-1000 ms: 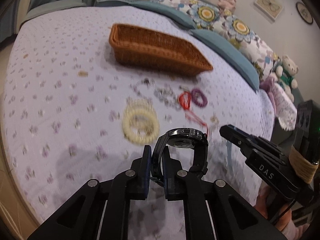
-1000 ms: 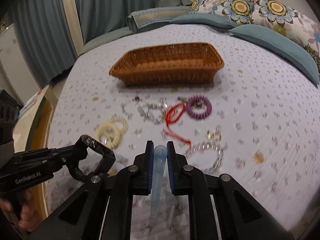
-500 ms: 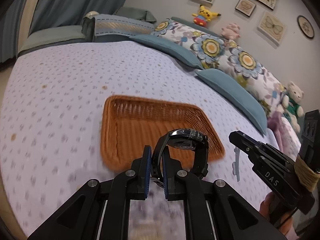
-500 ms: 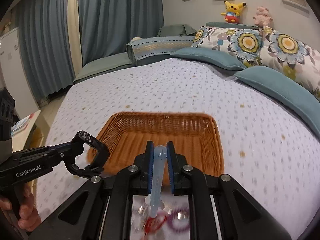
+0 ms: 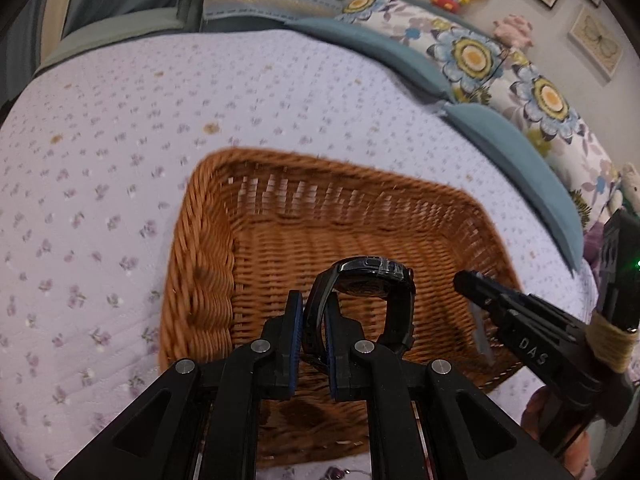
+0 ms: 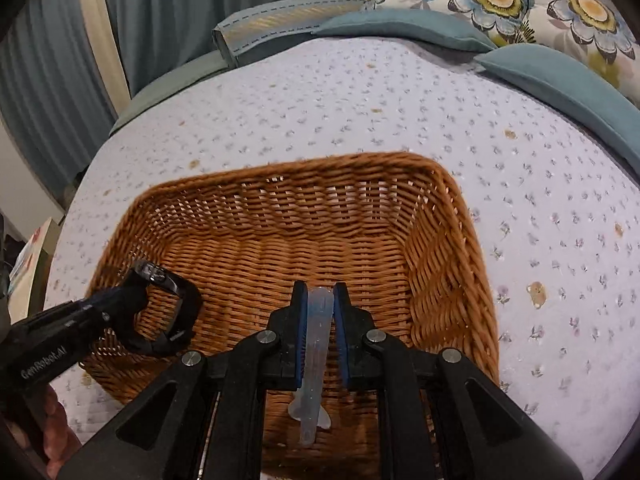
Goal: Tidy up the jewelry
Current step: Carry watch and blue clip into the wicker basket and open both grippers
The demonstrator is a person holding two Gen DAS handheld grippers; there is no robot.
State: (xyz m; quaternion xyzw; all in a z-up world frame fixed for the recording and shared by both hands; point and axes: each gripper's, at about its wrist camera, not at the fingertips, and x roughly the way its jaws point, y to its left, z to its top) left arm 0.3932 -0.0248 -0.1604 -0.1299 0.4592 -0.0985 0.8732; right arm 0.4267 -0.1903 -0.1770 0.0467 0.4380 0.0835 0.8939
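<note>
My left gripper [image 5: 311,304] is shut on the strap of a black watch [image 5: 372,280] and holds it over the inside of an empty brown wicker basket [image 5: 200,264]. My right gripper [image 6: 320,294] is shut on a pale blue translucent hair clip [image 6: 314,364] and holds it over the same basket [image 6: 440,248]. In the right wrist view the left gripper [image 6: 132,300] shows at lower left with the watch [image 6: 168,308] over the basket's left end. In the left wrist view the right gripper [image 5: 476,284] shows at right with the clip [image 5: 480,332] hanging below it.
The basket sits on a lilac flowered bedspread [image 5: 100,160]. Blue and floral pillows [image 5: 500,80] and soft toys line the far side. Curtains [image 6: 52,60] hang at the left beyond the bed edge. The other jewelry is out of view.
Both grippers moved forward from above the loose jewelry to above the basket and tilted down, each still holding its item. The jewelry pile has dropped out of view.
</note>
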